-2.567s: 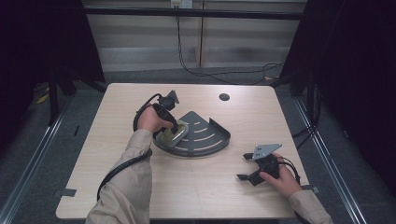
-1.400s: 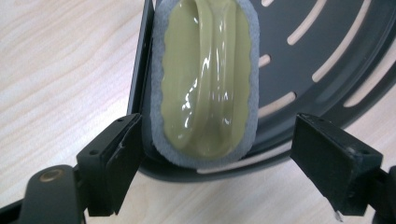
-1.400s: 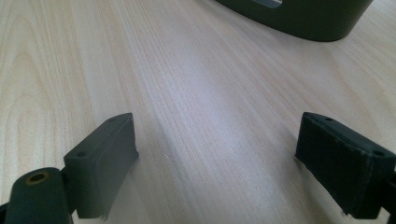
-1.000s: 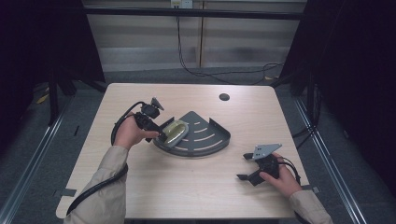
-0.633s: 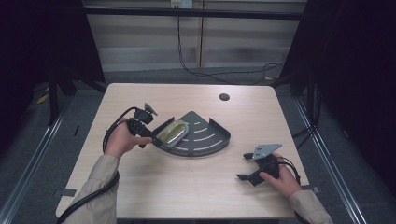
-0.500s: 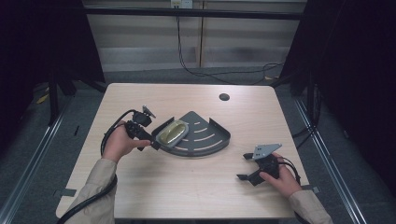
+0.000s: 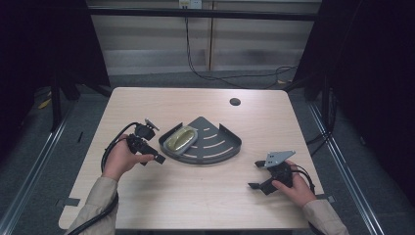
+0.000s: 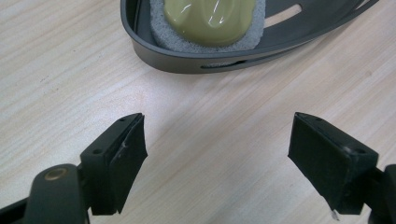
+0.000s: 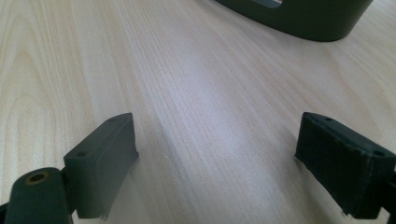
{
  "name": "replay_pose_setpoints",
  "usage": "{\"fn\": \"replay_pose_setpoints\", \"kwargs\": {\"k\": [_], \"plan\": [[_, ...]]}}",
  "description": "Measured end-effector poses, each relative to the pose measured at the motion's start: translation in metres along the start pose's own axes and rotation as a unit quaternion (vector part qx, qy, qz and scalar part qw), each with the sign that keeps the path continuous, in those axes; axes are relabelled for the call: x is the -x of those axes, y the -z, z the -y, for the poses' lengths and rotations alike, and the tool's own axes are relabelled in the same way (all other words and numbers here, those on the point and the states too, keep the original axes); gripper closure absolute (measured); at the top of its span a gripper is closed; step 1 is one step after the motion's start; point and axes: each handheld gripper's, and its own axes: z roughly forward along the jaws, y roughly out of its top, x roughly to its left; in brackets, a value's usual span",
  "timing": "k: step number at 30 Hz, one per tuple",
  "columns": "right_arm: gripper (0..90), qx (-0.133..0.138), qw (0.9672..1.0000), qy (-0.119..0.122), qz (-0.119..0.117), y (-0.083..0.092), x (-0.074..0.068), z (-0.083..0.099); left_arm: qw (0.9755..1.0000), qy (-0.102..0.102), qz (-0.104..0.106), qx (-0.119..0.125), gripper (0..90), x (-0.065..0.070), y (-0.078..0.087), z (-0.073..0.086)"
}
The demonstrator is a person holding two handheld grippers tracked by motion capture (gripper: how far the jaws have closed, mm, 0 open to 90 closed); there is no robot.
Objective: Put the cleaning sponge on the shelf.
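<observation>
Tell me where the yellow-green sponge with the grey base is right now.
The yellow-green sponge lies in the left corner of the dark fan-shaped tray at mid-table in the high view, just beyond the open left gripper.

left gripper (image 7: 157, 156): I've drawn it back off the sponge (image 7: 179, 138) | jaws empty | sponge left in tray (image 7: 222, 152)

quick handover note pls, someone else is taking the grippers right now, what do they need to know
Left gripper: jaws open, nothing between them, over bare table just short of the tray's rim.
Right gripper: jaws open and empty, low over the wood at the near right of the table.
Sponge: yellow-green top on a grey base, lying in the left end of the dark corner tray, free of both grippers.
Done: sponge sits in the tray.
Left: nothing obvious from here; check the sponge sits flat, then park both grippers.
</observation>
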Motion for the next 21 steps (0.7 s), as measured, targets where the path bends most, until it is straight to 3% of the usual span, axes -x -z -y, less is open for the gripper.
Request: {"fn": "replay_pose_setpoints", "kwargs": {"k": [12, 21], "plan": [[11.6, 0.000, 1.0000, 0.000, 0.000, 0.000, 0.000, 0.000, 1.0000, -0.004, -0.001, 0.003, 18.8, -0.002, -0.009, 0.021], [11.6, 0.000, 1.0000, 0.000, 0.000, 0.000, 0.000, 0.000, 0.9999, 0.005, 0.001, 0.012, 18.8, -0.006, -0.013, 0.036]]}}
